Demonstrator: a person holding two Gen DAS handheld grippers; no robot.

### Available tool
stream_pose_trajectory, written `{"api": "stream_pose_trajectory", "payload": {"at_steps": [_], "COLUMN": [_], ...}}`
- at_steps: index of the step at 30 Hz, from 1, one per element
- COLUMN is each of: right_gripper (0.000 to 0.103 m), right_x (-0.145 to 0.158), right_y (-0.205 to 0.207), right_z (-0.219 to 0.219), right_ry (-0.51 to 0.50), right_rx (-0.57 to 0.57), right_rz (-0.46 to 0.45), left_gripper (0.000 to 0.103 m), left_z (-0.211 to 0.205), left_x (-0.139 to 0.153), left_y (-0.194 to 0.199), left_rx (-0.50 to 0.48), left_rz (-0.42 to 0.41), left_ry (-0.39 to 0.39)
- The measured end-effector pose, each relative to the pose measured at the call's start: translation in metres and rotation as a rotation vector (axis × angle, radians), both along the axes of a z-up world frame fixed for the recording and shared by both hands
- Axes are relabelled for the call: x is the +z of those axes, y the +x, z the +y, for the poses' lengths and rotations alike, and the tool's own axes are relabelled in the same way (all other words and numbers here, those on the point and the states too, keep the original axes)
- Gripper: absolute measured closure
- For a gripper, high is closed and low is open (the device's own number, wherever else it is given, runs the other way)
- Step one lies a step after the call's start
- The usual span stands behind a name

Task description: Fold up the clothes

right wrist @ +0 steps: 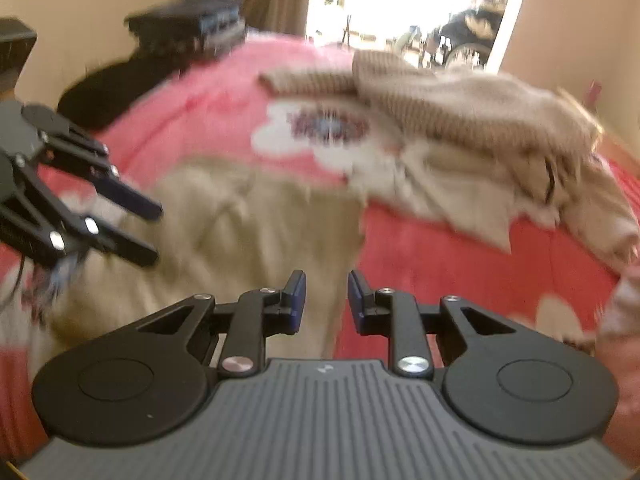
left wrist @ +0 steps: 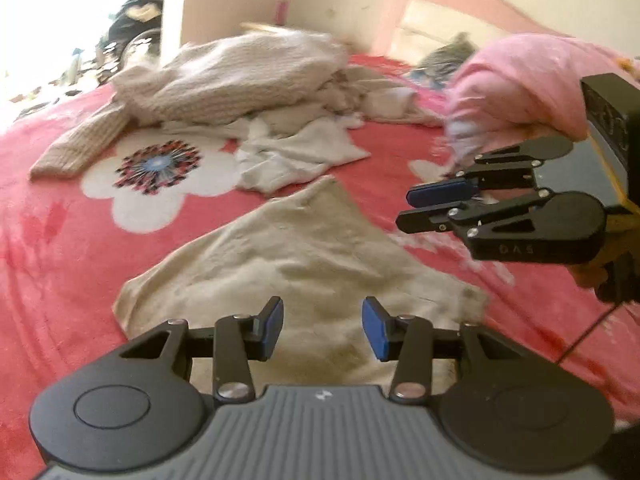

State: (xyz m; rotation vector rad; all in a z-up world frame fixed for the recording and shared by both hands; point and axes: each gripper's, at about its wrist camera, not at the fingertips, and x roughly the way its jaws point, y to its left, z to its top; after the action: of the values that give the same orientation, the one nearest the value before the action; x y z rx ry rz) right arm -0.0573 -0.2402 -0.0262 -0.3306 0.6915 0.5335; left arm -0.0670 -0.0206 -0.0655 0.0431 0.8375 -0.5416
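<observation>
Left wrist: hand-held gripper (left wrist: 322, 328) wide, empty.

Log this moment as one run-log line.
task: fold clothes | left hand-held gripper: open, over beige cloth | right hand-held gripper: open, empty | cloth: flat on red blanket | pile: unfolded

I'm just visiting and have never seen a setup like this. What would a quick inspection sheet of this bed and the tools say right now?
Surface: bed with a pink flowered blanket.
Job's things: beige cloth lying spread out in front of both grippers; pile of knit sweater and white garments behind it.
Clutter: pink bundle at the right; a grey item near the headboard, too blurred to name.
Grippers: left gripper open above the beige cloth; right gripper open, holding nothing.
Cables: a thin dark line below the right gripper, possibly a cable.
Surroundings: cream walls, pink headboard, bright doorway.
</observation>
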Motion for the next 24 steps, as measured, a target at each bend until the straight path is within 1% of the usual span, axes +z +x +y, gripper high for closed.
{"api": "stream_pose_trajectory", "payload": {"at_steps": [2,3,4,8,10,12,14,16,18,19,22,23,24], "right_gripper": [0.081,0.081,0.081,0.084,0.084,0.084,0.084,0.084,0.083,0.082,0.082,0.082,0.082], "right_x": [-0.016,-0.031,-0.047,-0.034,-0.017,-0.011,-0.025,-0.056,-0.072,-0.069,-0.050,-0.042,-0.039], "right_y": [0.016,0.025,0.035,0.048,0.055,0.069,0.086,0.106,0.116,0.119,0.107,0.101,0.100], "right_z": [0.006,0.008,0.009,0.009,0.011,0.017,0.027,0.036,0.034,0.035,0.029,0.026,0.022], "right_ry": [-0.007,-0.034,-0.063,-0.007,0.053,0.107,0.120,0.094,0.149,0.163,0.185,0.199,0.206], "right_rx": [0.002,-0.007,-0.018,-0.041,-0.028,-0.025,-0.032,-0.049,-0.090,-0.104,-0.109,-0.111,-0.120], "right_rz": [0.014,0.054,0.097,0.090,0.056,0.049,0.087,0.179,0.221,0.229,0.199,0.187,0.187], "left_gripper": [0.059,0.061,0.061,0.061,0.059,0.057,0.056,0.056,0.057,0.057,0.054,0.054,0.053], "left_z": [-0.001,0.000,0.001,0.004,0.005,0.006,0.008,0.009,0.011,0.012,0.018,0.020,0.020], "left_x": [-0.020,-0.022,-0.023,-0.027,-0.030,-0.032,-0.034,-0.037,-0.039,-0.035,-0.023,-0.023,-0.027], "left_y": [0.008,0.012,0.017,0.034,0.042,0.051,0.059,0.068,0.076,0.074,0.070,0.073,0.078], "left_rx": [0.039,0.044,0.049,0.070,0.080,0.091,0.101,0.111,0.121,0.121,0.144,0.155,0.168], "left_rz": [0.051,0.050,0.049,0.045,0.043,0.041,0.040,0.038,0.035,0.026,-0.010,-0.012,0.002], "left_ry": [0.040,0.039,0.039,0.038,0.037,0.037,0.036,0.036,0.035,0.036,0.014,0.022,0.049]}}
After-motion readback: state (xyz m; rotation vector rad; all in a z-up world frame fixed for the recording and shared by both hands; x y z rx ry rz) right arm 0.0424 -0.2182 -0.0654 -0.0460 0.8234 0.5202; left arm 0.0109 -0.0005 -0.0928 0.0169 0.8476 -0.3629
